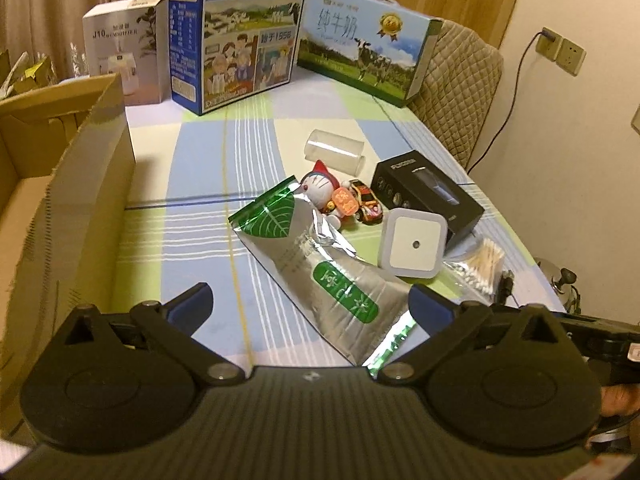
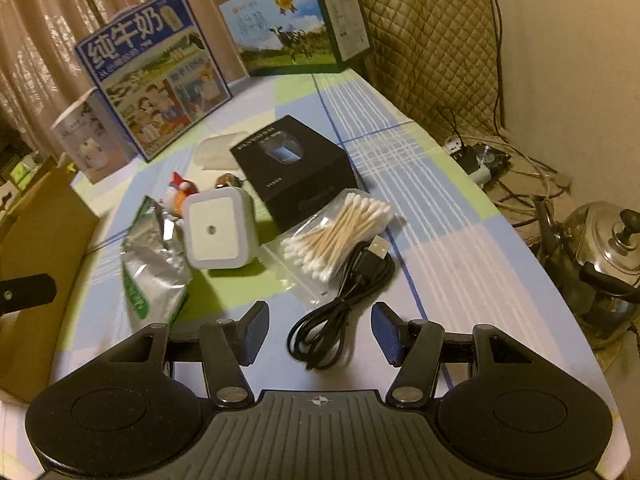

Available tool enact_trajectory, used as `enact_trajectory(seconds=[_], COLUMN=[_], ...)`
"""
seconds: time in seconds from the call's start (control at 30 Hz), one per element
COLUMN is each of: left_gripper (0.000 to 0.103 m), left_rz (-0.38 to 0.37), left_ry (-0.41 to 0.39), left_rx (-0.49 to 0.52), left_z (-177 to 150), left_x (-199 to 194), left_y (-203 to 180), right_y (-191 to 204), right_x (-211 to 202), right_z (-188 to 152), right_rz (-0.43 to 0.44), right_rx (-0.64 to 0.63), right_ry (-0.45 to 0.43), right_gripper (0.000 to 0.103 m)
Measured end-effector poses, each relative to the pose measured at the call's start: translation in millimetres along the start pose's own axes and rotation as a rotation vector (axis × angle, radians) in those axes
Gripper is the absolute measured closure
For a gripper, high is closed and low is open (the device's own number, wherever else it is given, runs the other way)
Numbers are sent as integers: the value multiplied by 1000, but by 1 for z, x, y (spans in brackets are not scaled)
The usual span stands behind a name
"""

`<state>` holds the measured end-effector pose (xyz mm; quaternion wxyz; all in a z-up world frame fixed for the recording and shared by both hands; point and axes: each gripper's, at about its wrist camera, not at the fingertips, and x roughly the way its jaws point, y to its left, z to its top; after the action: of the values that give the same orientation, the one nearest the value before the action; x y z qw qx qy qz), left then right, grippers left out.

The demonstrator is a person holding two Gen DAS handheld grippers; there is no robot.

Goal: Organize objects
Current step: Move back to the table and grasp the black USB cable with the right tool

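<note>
My left gripper (image 1: 310, 304) is open wide, low over the checked tablecloth. The near end of a silver and green foil pouch (image 1: 320, 264) lies between its fingers, and the pads do not touch it. My right gripper (image 2: 320, 320) stands half open over a coiled black USB cable (image 2: 340, 308), with its pads clear of the cable on both sides. Beyond it lie a bag of cotton swabs (image 2: 340, 236), a white square night light (image 2: 218, 232) and a black carton (image 2: 296, 168). A small cat figure (image 1: 320, 192), a toy car (image 1: 366, 200) and a clear plastic tube (image 1: 334, 152) sit further back.
An open cardboard box (image 1: 80, 200) stands along the table's left side. Two milk cartons (image 1: 236, 36) (image 1: 364, 44) and a white humidifier box (image 1: 124, 48) line the far edge. A padded chair (image 1: 460, 92) is at the back right. A steel kettle (image 2: 608, 264) sits on the floor past the right edge.
</note>
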<state>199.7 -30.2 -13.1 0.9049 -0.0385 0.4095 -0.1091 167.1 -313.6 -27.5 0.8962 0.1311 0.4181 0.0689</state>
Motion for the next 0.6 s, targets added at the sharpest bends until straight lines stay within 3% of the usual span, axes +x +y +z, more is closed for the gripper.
enact_trajectory(seconds=[0.13,0.27,0.33,0.6], left_gripper=[1,1,1,2], left_rz=[4,7,7,0], left_ry=[13,27,32,54], left_rx=[-13,-22,-26,-42], left_z=[2,4,5,14], left_x=[11,22,26,50], left_y=[3,6,7,1], right_y=[-2,-1,-1,1], right_x=[13,17,15,2], right_z=[2,0,-2,-14], right_rz=[-22,-35,-42,-14], right_rx=[8,-19,-27,-55], right_ry=[7,3,8,40], right_gripper=[67,73,83,90])
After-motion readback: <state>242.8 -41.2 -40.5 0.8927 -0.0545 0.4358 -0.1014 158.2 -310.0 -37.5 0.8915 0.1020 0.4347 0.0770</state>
